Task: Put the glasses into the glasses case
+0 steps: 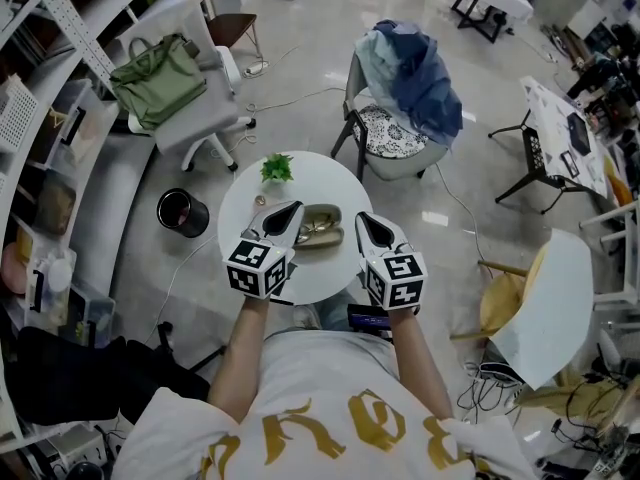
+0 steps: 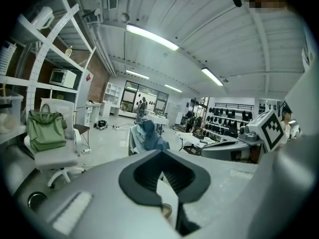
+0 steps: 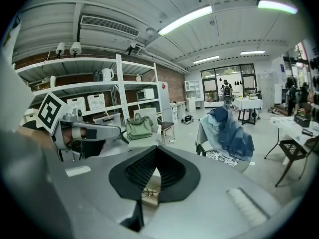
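Note:
An olive-tan glasses case (image 1: pixel 320 227) lies open on the round white table (image 1: pixel 325 178). In the right gripper view, thin-rimmed glasses (image 3: pixel 147 189) show through the jaw gap, resting on the tan case (image 3: pixel 149 197). My left gripper (image 1: pixel 295 208) hovers just left of the case with its jaws together and empty. My right gripper (image 1: pixel 361 218) hovers just right of it, also shut and empty. In the left gripper view, the left gripper (image 2: pixel 167 185) shows only a brown rim of the case (image 2: pixel 167 211) behind its jaws. Seen from its own camera, the right gripper (image 3: pixel 152 177) points at the glasses.
A small green plant (image 1: pixel 277 167) stands at the table's far edge. A black bin (image 1: pixel 182 212) sits on the floor to the left. Beyond are a chair with a green bag (image 1: pixel 158 80) and a chair draped in blue clothes (image 1: pixel 410 73). Another white table (image 1: pixel 548 308) is at right.

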### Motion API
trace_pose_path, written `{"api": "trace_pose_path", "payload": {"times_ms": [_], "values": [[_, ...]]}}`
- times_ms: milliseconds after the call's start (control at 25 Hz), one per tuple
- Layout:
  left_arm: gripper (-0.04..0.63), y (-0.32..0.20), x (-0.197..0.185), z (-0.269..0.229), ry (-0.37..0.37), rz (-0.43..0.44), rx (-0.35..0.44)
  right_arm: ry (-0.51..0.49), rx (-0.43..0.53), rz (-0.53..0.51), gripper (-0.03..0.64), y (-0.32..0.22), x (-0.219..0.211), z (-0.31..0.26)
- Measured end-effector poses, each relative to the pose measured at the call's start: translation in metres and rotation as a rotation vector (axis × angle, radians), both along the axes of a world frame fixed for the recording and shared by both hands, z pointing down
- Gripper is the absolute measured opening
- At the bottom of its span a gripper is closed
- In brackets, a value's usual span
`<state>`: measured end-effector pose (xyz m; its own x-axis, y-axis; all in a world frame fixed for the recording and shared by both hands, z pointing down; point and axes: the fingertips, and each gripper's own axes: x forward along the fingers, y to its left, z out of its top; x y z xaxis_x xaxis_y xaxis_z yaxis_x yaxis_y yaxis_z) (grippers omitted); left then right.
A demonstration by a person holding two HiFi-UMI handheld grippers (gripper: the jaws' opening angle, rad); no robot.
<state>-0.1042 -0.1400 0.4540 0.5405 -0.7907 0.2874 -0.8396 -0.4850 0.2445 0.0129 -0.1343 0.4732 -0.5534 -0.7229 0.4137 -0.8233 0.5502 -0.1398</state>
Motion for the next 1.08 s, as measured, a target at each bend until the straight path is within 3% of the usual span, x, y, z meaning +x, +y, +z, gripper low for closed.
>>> {"api": "trace_pose_path", "payload": {"times_ms": [1080], "values": [[0.000,0.007,-0.009,0.014,-0.028,0.003,-0.023,-0.002,-0.029,-0.015,0.023,0.007,-0.010,0.012]]}}
